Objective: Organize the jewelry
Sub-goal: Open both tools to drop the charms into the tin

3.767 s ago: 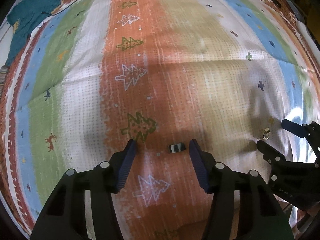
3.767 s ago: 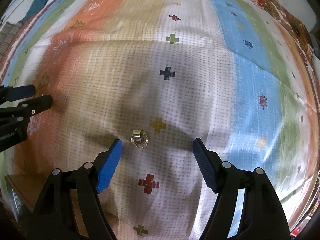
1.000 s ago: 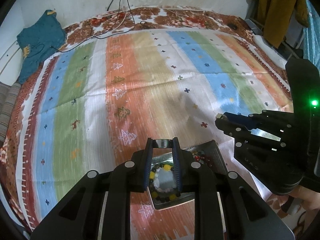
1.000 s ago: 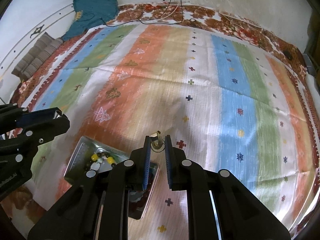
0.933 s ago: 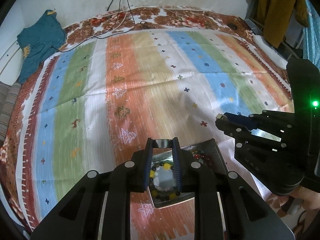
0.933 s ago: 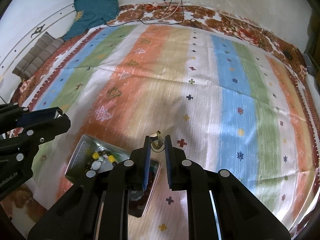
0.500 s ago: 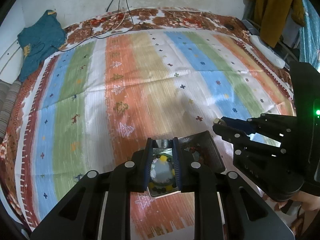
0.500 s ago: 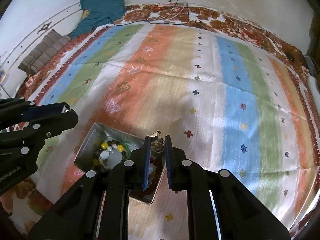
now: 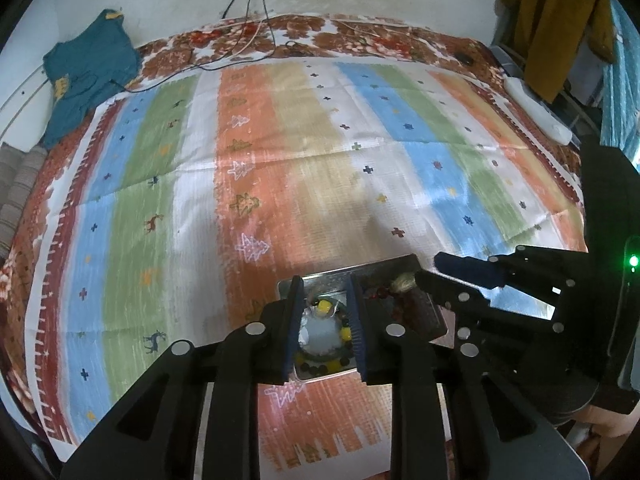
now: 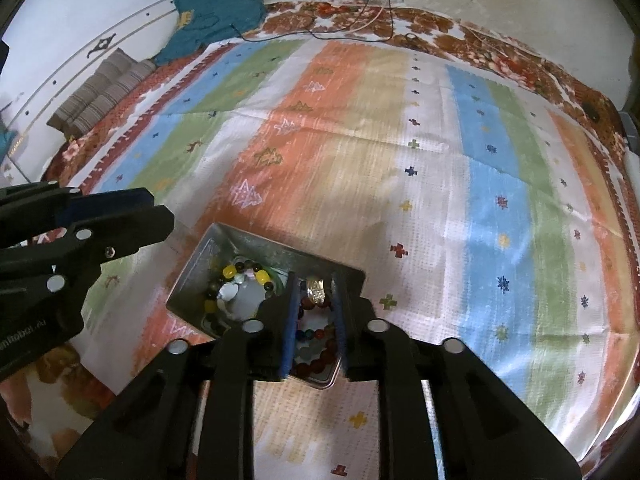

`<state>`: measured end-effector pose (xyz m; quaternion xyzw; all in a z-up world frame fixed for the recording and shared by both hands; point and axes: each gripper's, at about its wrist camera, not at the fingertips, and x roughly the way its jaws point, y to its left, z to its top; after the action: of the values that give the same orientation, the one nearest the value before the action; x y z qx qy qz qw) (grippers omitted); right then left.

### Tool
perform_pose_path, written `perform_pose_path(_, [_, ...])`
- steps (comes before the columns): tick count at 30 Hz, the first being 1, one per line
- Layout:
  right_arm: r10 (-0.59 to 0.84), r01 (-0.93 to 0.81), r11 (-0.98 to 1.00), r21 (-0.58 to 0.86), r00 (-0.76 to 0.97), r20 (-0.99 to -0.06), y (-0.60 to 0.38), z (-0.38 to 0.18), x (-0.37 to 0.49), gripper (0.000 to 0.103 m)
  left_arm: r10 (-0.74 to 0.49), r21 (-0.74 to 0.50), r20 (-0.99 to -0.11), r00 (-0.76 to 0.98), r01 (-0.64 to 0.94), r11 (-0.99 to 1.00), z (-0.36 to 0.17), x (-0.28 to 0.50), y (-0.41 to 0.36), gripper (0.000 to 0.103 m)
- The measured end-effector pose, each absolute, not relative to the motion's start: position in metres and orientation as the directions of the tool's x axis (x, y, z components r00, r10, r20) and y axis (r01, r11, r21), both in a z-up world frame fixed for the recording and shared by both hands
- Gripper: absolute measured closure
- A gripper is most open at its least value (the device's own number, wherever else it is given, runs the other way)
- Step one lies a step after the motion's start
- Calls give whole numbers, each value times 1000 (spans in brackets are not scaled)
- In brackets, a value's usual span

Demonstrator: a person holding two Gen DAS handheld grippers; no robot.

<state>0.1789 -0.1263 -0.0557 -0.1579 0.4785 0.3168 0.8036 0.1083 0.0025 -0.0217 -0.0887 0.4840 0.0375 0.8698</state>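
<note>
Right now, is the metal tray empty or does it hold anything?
Holds jewelry. The metal tray has a yellow-and-dark bead bracelet in one compartment and a reddish bead bracelet in the other.

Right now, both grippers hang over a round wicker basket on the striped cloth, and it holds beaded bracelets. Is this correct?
Not quite: the container is a rectangular metal tin, not a round wicker basket, as the right wrist view shows. The rest stands: the left gripper and the right gripper hang over it on the striped cloth, and it holds beaded bracelets.

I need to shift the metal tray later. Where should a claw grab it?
Take the tray by its upright far wall, coming from above with one finger inside and one outside. The wall is thin and bare along its top, while the tray floor is full of beads.
</note>
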Motion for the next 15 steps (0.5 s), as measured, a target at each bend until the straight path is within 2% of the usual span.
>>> perform_pose_path(1, [358,-658,752,50,344,-868,-127,-55,179,68,-25,-124,-848,529,-152,981,-21,108,3,77])
perform_pose_path(6, [353,-642,765,52,351,-867,-134,-53,177,66,-28,-137,-846,532,-166,977,-19,104,9,69])
perform_pose_path(8, [347,-636,770,45,358,-867,-139,-52,174,60,-25,-137,-845,534,-171,976,-18,99,11,66])
perform_pose_path(15, [355,-622,782,40,392,-849,-155,-40,161,51,-41,-154,-828,559,-156,976,-11,74,10,55])
